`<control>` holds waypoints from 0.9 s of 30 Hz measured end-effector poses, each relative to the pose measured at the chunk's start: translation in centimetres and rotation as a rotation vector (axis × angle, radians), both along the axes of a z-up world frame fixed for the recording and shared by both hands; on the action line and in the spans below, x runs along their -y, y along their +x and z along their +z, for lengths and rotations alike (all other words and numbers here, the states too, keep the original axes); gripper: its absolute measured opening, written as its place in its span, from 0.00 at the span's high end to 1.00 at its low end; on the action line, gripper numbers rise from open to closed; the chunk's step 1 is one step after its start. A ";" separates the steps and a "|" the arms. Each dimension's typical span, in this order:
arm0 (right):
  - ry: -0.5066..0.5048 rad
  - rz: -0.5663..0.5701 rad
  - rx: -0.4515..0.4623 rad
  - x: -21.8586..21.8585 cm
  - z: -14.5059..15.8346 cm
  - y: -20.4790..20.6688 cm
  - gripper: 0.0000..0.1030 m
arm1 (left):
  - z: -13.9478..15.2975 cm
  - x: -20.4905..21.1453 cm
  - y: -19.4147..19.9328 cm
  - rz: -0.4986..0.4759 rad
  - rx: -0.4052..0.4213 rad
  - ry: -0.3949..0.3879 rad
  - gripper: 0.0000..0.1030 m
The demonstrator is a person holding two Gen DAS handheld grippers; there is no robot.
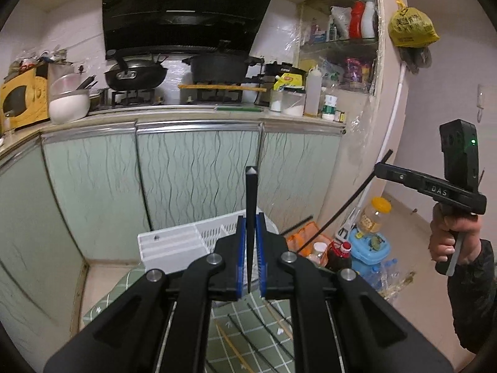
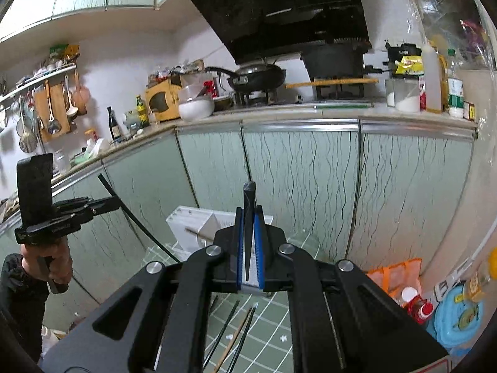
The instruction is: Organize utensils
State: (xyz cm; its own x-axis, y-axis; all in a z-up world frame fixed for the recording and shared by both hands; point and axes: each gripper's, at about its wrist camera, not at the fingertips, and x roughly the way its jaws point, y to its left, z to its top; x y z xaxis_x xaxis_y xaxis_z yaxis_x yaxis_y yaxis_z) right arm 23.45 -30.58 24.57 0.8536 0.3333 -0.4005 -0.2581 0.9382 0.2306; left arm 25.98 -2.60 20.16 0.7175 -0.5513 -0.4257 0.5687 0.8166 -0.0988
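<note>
- The left gripper [image 1: 251,227] is clenching a black chopstick [image 1: 250,217].
- The right gripper [image 2: 249,227] is grasping another black chopstick [image 2: 248,233], near the white organizer tray [image 2: 198,233].

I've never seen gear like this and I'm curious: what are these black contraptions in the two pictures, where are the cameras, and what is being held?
No robot here: a person holds a pistol-grip tool in each hand, each with two blue-lined fingers and a wide-angle camera looking along them. One picture comes from the left gripper, the other from the right gripper; each also shows the other tool off to the side. Both are shut on a black chopstick: the left one's chopstick and the right one's chopstick. Below, more loose chopsticks lie on a green checked cloth, beside a white utensil tray.
</note>
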 end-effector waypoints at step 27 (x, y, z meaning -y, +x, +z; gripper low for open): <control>-0.009 0.056 -0.034 -1.4 -2.9 10.1 0.94 | -1.8 2.5 10.8 0.054 -0.026 -0.074 0.93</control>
State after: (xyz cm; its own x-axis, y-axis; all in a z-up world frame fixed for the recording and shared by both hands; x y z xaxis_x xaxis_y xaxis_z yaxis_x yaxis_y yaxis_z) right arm 33.59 -29.20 21.67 0.8193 0.3764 -0.4325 -0.3027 0.9246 0.2314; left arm 36.76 -5.11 18.35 0.7364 -0.5426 -0.4041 0.5204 0.8360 -0.1740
